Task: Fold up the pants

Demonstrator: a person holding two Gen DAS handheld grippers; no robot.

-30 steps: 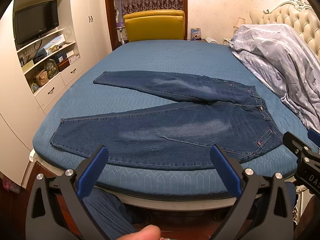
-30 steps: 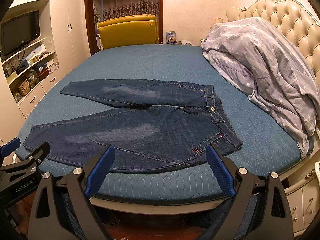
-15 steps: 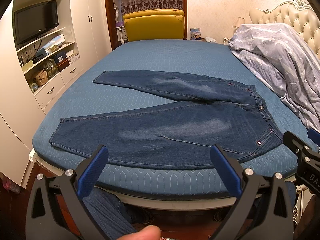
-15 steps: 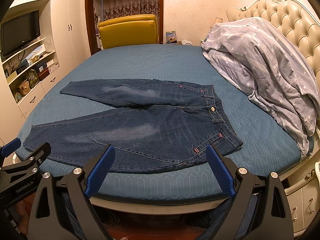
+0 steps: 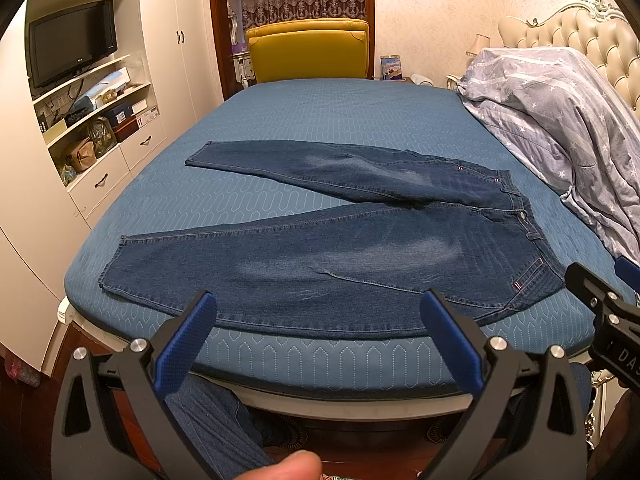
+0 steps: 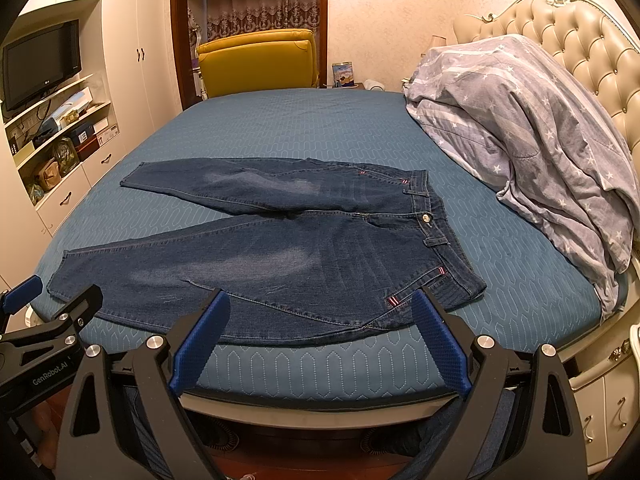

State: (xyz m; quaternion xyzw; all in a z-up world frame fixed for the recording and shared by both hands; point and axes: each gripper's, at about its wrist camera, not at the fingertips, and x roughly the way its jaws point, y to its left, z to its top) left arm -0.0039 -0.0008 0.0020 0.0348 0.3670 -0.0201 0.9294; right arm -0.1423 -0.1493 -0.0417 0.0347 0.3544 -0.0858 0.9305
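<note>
Both claws — left claw (image 5: 318, 312) and right claw (image 6: 318, 314) — are hovering spread wide and empty before the bed (image 5: 360, 120), where the jeans (image 5: 340, 252) are lying flat, legs splayed, apparently unfolded.

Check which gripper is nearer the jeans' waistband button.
Right. The right gripper hangs off the bed's near edge on the waistband side, closer to the button on the jeans. The left gripper sits further toward the leg cuffs. Both are open, short of the denim.
</note>
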